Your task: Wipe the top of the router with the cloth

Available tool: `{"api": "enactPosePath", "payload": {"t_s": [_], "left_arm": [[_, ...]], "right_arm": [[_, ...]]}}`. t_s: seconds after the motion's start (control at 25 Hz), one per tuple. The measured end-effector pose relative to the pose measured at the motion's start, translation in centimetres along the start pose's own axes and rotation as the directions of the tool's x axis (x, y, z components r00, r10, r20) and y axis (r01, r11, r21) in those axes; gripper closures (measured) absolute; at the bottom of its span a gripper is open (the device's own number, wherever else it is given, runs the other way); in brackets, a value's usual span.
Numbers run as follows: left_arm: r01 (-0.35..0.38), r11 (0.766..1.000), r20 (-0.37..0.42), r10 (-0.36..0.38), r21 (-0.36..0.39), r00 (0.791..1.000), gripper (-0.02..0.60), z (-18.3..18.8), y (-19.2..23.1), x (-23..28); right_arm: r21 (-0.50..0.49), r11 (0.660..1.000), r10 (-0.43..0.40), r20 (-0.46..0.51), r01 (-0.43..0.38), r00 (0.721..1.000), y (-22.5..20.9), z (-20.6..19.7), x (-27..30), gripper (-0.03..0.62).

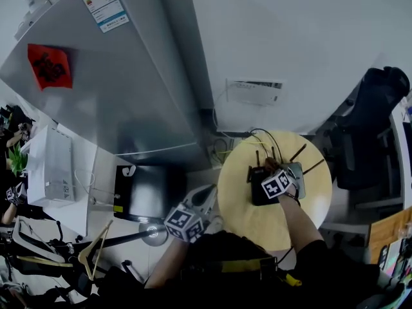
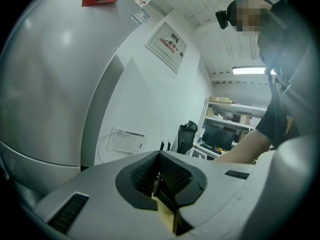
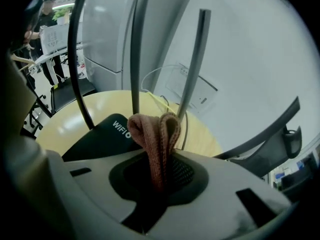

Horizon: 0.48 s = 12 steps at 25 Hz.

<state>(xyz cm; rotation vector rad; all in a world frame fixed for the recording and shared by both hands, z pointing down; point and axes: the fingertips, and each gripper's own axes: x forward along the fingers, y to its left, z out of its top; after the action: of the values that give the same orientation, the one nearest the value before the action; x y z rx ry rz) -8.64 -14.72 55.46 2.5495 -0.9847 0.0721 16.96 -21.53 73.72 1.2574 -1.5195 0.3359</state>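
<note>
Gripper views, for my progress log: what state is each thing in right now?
cloth: folded, pinched in the right tongs
right tongs: shut on cloth, above the router
left tongs: shut, nothing held
router: lying flat, antennas raised
</note>
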Motion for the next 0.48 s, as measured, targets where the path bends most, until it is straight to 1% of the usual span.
{"api": "enactPosePath", "payload": {"t_s": [0.08,0.16,0.36,0.48], "left_arm": [[-0.005,1.000,-0.002,0.005,-0.001,1.000,0.581,-0.1,0.3,-0.1],[-0.010,1.000,-0.005,0.010,-0.004,1.000,0.581,-0.2,0.6,-0.2],[-0.004,1.000,-0.011,0.003,-0.015,1.000,0.581,-0.6,0.6,-0.2],[0.004,1.000,-0.010,-0.004,-0.015,1.000,0.581,-0.7,0.2,-0.1]], "right_arm": [[0.010,1.000,-0.012,0.002,0.012,1.000,-0.1,0.0,0.1,0.531],[0.046,0.999,-0.009,0.003,0.009,1.000,-0.2,0.0,0.2,0.531],[0.143,0.989,0.036,0.010,-0.037,0.999,-0.1,-0.2,1.0,0.531],[0.214,0.975,0.066,0.011,-0.067,0.998,-0.2,-0.4,1.2,0.531]]}}
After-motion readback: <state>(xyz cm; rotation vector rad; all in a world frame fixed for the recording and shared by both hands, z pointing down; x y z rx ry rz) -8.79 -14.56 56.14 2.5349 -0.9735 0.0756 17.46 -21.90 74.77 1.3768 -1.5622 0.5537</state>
